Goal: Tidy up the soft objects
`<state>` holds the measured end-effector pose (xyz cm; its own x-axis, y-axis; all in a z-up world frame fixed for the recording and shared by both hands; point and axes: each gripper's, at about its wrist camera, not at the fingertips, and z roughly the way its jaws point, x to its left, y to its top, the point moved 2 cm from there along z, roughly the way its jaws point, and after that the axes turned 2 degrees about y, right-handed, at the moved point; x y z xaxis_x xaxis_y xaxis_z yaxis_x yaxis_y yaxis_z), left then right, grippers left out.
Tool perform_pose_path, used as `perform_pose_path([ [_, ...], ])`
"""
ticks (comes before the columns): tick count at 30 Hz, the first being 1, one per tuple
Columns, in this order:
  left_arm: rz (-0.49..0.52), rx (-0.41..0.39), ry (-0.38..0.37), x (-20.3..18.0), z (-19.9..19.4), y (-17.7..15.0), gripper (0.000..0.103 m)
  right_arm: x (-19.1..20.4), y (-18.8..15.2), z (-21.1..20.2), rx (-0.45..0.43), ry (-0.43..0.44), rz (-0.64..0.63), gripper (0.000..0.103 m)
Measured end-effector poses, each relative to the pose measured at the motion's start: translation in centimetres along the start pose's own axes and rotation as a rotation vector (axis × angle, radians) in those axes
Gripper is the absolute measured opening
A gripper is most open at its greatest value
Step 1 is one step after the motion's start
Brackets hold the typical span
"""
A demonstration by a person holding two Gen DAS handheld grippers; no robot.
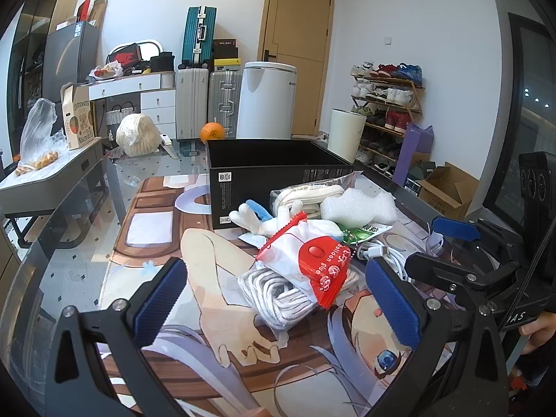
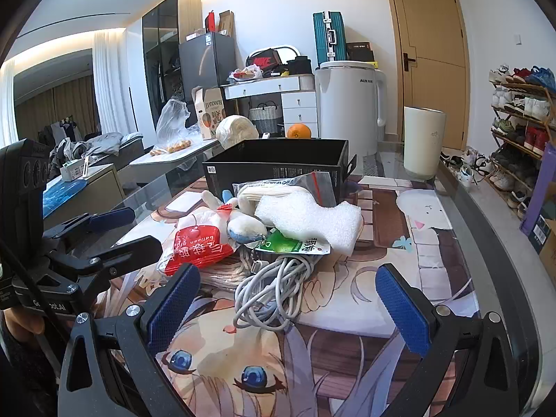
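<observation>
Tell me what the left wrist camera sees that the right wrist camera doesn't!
Only the left wrist view shows the bag of coiled white rope and a cardboard box on the floor. Only the right wrist view shows the curtains and a bed with grey bedding. Both show the black box, the white foam, the red balloon glue packet, the orange and the open fingers.

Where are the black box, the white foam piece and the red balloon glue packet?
black box (image 1: 271, 177), left wrist view, its front wall.
white foam piece (image 2: 312, 219), right wrist view, its top face.
red balloon glue packet (image 1: 323, 264), left wrist view, its red label.
</observation>
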<state>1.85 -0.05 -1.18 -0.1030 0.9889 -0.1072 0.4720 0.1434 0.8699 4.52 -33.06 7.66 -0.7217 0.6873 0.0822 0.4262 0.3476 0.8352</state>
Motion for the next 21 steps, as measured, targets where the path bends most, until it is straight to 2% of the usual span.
perform_pose_path([
  [21, 0.003, 0.006, 0.001, 0.03, 0.49, -0.37, 0.103, -0.14, -0.01, 0.33, 0.006, -0.003, 0.0, 0.102],
])
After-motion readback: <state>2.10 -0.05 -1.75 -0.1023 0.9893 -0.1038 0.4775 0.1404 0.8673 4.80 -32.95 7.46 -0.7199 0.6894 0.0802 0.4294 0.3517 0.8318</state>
